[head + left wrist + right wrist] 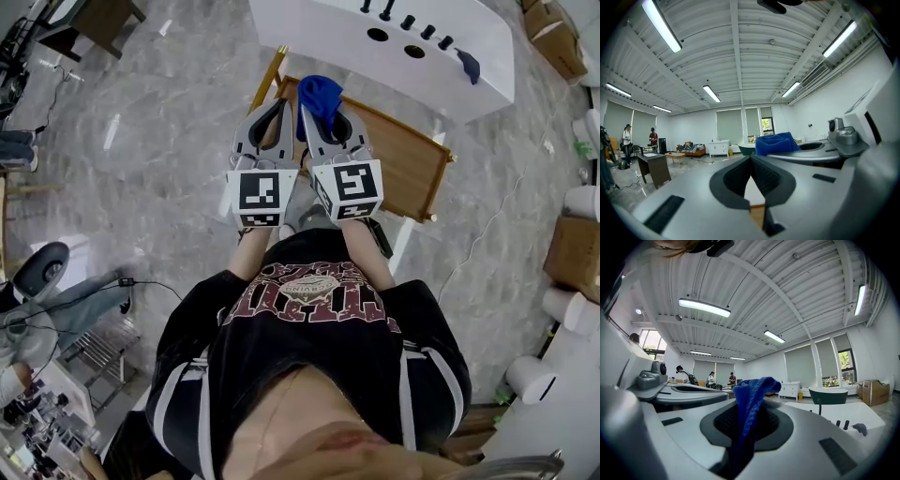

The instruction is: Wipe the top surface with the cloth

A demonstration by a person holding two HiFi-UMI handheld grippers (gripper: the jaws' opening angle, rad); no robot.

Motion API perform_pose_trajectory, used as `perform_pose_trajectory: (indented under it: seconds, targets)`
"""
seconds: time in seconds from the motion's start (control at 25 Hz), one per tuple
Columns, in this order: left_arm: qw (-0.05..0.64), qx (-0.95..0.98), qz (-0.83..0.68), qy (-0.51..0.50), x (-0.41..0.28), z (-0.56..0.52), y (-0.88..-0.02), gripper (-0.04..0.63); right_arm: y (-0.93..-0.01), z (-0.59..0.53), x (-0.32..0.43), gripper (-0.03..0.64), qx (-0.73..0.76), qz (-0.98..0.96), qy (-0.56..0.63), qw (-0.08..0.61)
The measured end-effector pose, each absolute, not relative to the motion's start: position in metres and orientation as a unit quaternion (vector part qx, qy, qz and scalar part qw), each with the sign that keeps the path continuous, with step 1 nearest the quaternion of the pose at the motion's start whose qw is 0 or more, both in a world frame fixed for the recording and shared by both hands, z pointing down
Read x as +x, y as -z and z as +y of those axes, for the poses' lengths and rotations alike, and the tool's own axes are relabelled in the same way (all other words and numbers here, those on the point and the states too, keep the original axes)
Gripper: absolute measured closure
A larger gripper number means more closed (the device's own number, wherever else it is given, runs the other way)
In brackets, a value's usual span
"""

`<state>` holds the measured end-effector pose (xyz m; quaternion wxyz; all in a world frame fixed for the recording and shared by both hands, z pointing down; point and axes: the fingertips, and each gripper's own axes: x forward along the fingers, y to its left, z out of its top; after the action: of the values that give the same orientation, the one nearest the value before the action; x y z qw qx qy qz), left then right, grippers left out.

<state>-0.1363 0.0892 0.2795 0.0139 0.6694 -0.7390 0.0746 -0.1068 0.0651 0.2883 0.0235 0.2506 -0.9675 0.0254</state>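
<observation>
Dragging the cloth [322, 94] across the wooden bench [412, 169] could pull it out of the jaws, since only a narrow fold appears pinched, and hard tips could scrape the wood if the bunched cloth does not spread flat. The right tool [326, 120] is clenched on the blue cloth, which sticks up past its tips and is held above the bench, apparently not touching it. The left tool [278, 105] rides just beside it, tips together, gripping nothing.
</observation>
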Motion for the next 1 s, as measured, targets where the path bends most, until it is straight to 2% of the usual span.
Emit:
perform_pose_trajectory:
  seconds: [0.32,1.0]
  targets:
    - [0.022,0.663,-0.743,-0.089,-0.134,0.028,-0.286,0.546,-0.293,0.002,-0.107,0.552,0.240,-0.970,-0.034,0.023]
    - [0.044,0.695,-0.710,-0.103,-0.151,-0.034,-0.312,0.546,-0.318,-0.055,-0.122,0.552,0.279,-0.958,-0.043,0.048]
